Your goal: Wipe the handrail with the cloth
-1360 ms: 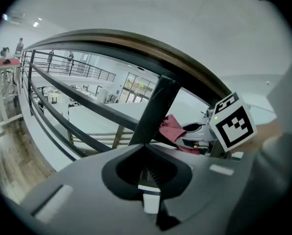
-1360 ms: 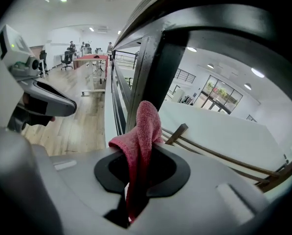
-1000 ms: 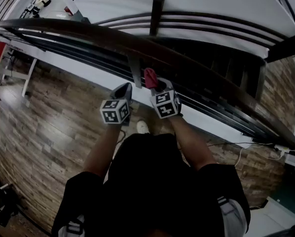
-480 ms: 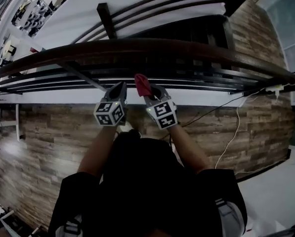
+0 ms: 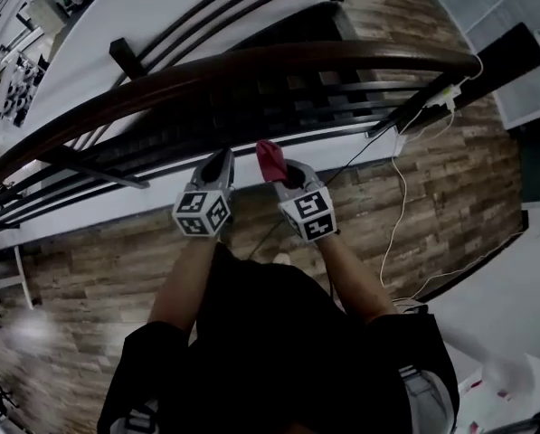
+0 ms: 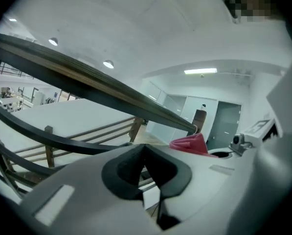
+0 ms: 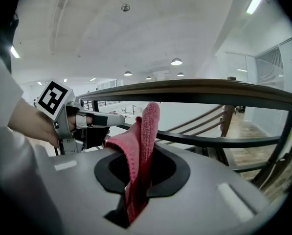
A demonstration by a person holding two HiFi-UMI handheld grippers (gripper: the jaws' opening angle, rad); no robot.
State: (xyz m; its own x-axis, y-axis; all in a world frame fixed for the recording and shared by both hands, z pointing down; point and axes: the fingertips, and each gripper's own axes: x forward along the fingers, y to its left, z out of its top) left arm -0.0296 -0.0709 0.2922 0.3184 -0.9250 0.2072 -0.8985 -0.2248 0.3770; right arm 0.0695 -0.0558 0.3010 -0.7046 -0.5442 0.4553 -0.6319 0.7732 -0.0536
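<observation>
The dark wooden handrail [image 5: 251, 66] curves across the head view above both grippers and ends at the upper right. My right gripper [image 5: 283, 172] is shut on a red cloth [image 5: 270, 157], which sticks up out of its jaws just below the rail without touching it. In the right gripper view the cloth [image 7: 145, 129] stands folded between the jaws, with the handrail [image 7: 194, 89] running above it. My left gripper [image 5: 222, 165] sits beside it to the left, shut on nothing, also under the handrail [image 6: 87, 80]. The cloth [image 6: 190, 143] shows at its right.
Thin dark metal bars [image 5: 279, 107] run under the handrail, with a dark post [image 5: 127, 58] behind. A wood-plank floor [image 5: 432, 161] lies below, crossed by a white cable [image 5: 399, 197]. A white wall panel [image 5: 532, 80] stands at the far right.
The head view has swung along the rail, so its right end and the cable now show. Both grippers keep their places side by side under the rail, the cloth still held.
</observation>
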